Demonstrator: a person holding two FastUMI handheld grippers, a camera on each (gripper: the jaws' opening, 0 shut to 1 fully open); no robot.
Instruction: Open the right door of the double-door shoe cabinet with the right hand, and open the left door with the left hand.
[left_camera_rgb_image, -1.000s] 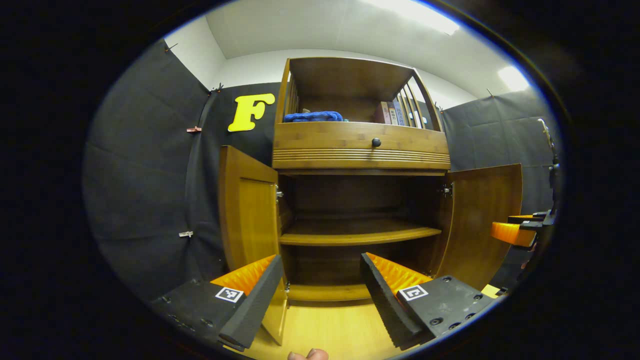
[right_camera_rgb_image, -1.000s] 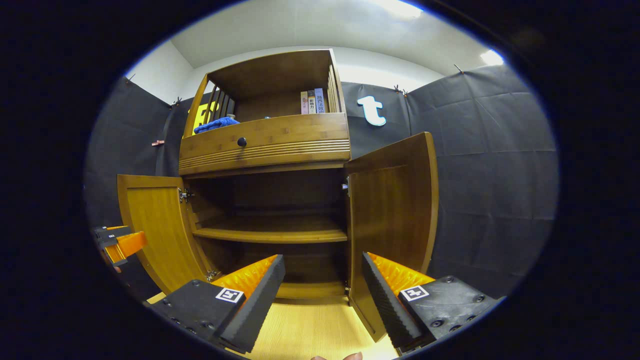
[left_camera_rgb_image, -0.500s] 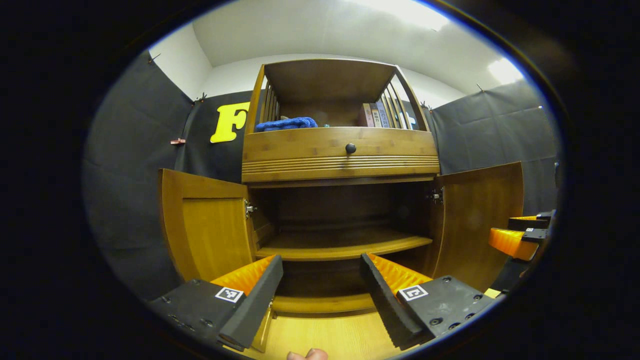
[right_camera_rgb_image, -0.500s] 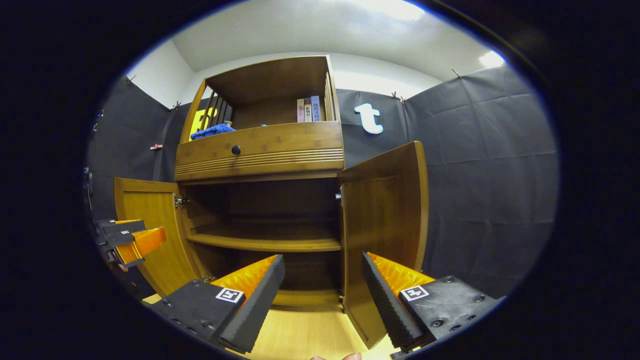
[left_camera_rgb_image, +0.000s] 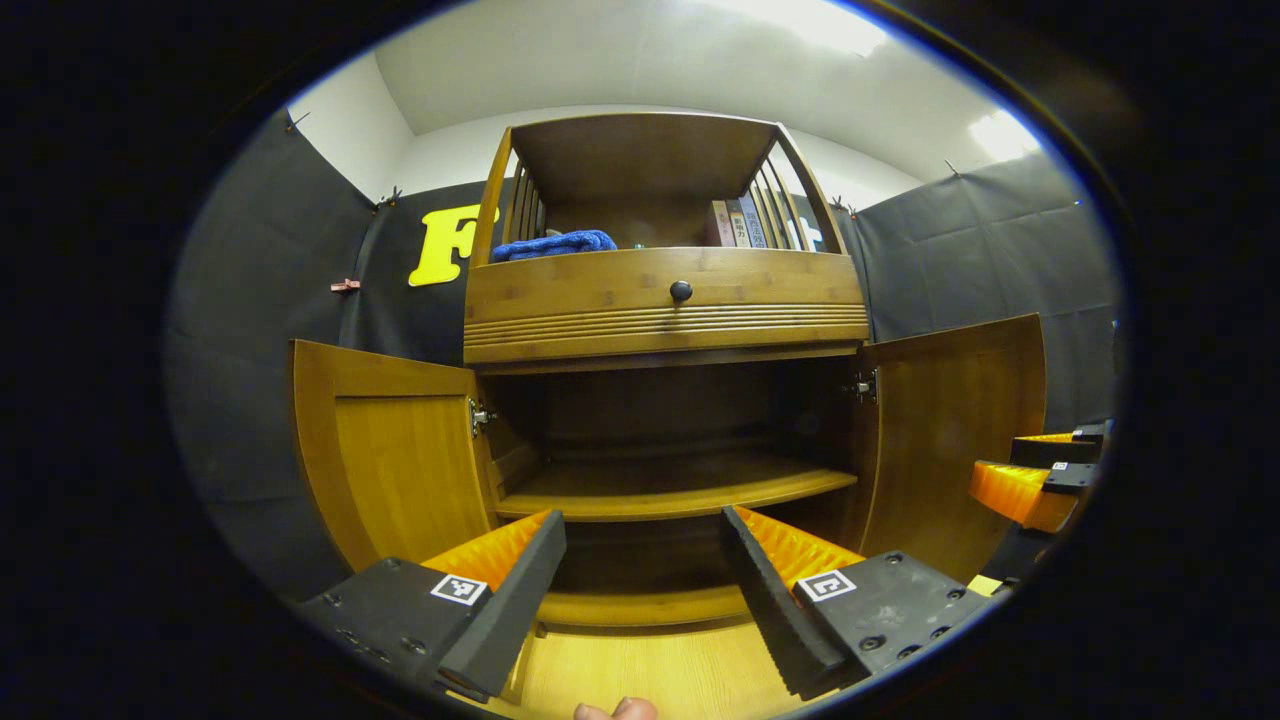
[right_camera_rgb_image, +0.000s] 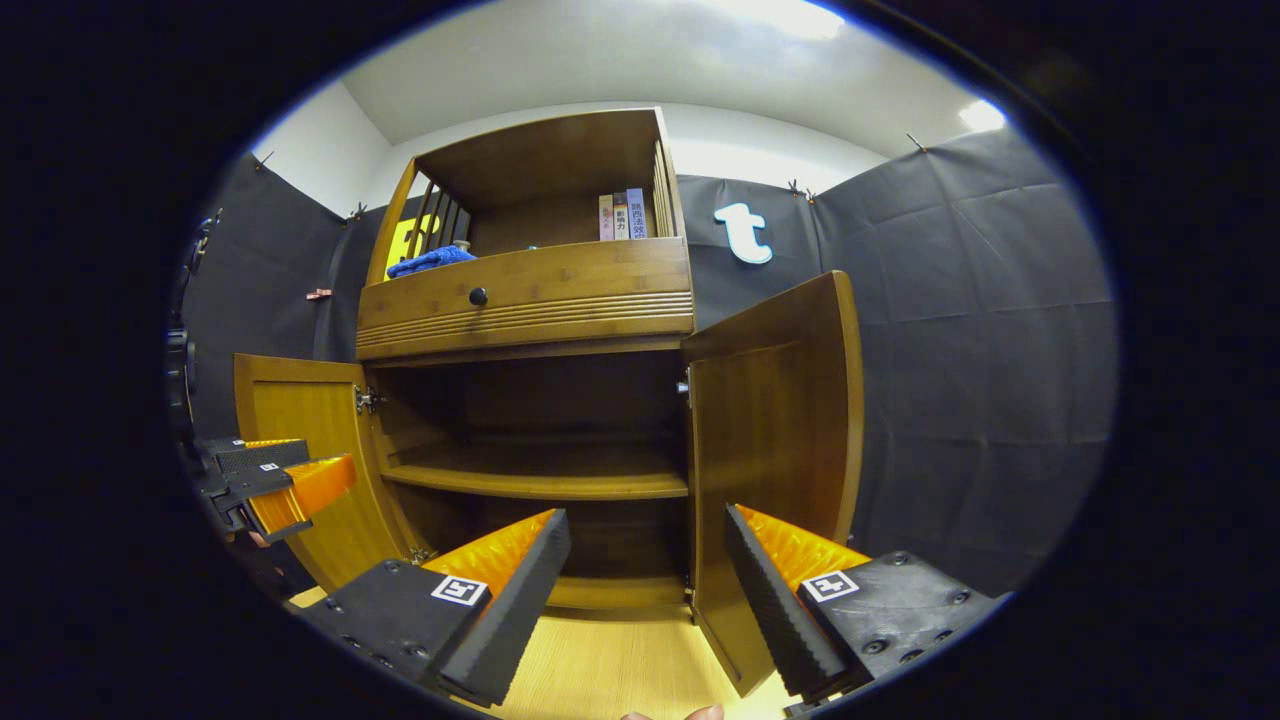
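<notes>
L gripper (left_camera_rgb_image: 640, 560) fingers spread wide, nothing between them. A fingertip (left_camera_rgb_image: 615, 709) pokes in at the bottom edge, just below the gap. Light wood floor (left_camera_rgb_image: 650, 675) runs fwd under the fingers to the cabinet (left_camera_rgb_image: 665, 300). Beyond the L finger, the left door (left_camera_rgb_image: 385, 460) is swung well out, inner face showing. Beyond the R finger, the right door (left_camera_rgb_image: 950, 440) is open too, hinge (left_camera_rgb_image: 862, 386) at its top inner corner. Far off past the R finger, at the edge, the other gripper (left_camera_rgb_image: 1040, 480) is near the right door; can't tell how its fingers stand from there.

R gripper (right_camera_rgb_image: 645, 565) fingers also wide, holding nothing. Right door (right_camera_rgb_image: 775, 440) stands just ahead of the R finger, edge-on, open. Left door (right_camera_rgb_image: 305, 450) is open beyond the L finger, w/ the L gripper (right_camera_rgb_image: 275, 485) in front of it, apart from it.

Straight ahead btwn the fingers: shelf (left_camera_rgb_image: 670, 490) inside, bare. Above it a drawer w/ dark knob (left_camera_rgb_image: 681, 291). Farthest up, top nook w/ blue cloth (left_camera_rgb_image: 550, 244) and books (left_camera_rgb_image: 740, 222).
</notes>
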